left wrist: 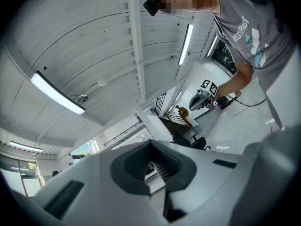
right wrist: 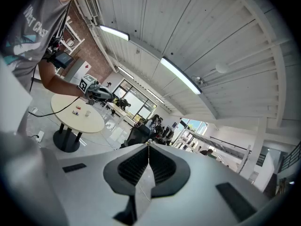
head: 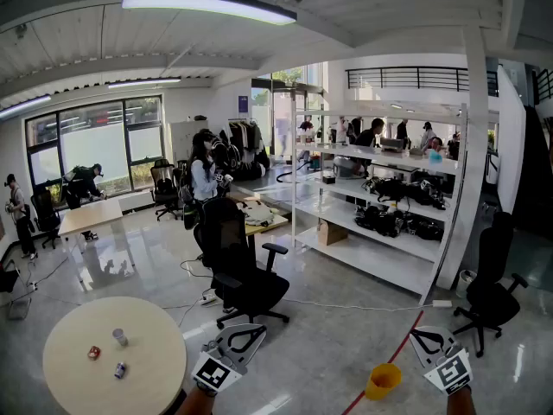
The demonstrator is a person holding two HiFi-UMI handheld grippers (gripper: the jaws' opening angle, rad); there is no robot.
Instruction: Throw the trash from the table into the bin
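Three bits of trash lie on the round beige table [head: 130,379] at lower left: a red can [head: 93,352], a small cup [head: 120,337] and another can [head: 119,370]. The yellow bin [head: 383,380] stands on the floor at lower right. My left gripper [head: 246,335] hovers off the table's right edge, its jaws a narrow gap apart and empty [left wrist: 151,166]. My right gripper [head: 429,340] is held right of the bin, shut with nothing in it [right wrist: 148,147]. The right gripper view also shows the table [right wrist: 94,121] far off.
A black office chair [head: 246,279] stands just beyond the table and the left gripper. White shelving [head: 371,223] fills the right middle, another black chair [head: 492,292] sits at far right. A red line [head: 393,353] runs across the glossy floor by the bin. People stand farther back.
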